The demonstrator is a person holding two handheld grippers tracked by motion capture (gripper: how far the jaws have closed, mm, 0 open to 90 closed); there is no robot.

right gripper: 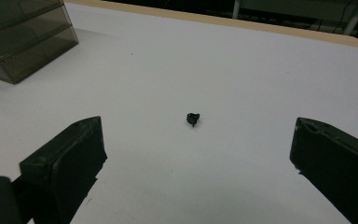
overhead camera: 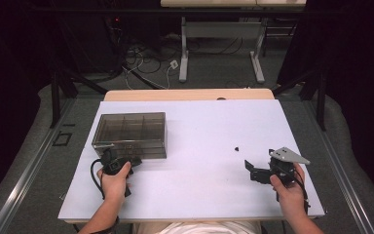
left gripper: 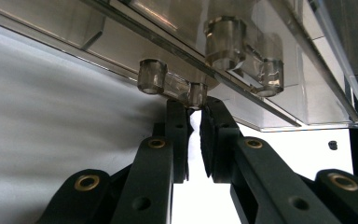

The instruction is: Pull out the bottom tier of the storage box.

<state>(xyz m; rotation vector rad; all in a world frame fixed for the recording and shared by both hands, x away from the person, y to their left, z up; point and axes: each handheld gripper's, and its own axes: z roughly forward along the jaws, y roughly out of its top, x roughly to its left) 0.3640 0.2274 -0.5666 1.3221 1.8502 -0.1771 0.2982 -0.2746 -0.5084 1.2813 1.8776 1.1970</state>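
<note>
High view above the table (overhead camera: 199,126), gripper views low and close, sharing the smoky box (overhead camera: 130,132).

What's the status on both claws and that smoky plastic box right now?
Left claw nearly shut, pinching the box's front latch tab. Right claw open, aimed at small black part. Box closed on white table. Nothing in the way.

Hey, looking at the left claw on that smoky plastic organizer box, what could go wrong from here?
1. The left claw is nearly shut on a small latch tab of the organizer box; so narrow a hold might slip off.
2. Pulling there could drag or tip the whole box rather than open it, since nothing steadies it.
3. The right claw stands open and apart, aimed at a small black part, too far to help.
</note>
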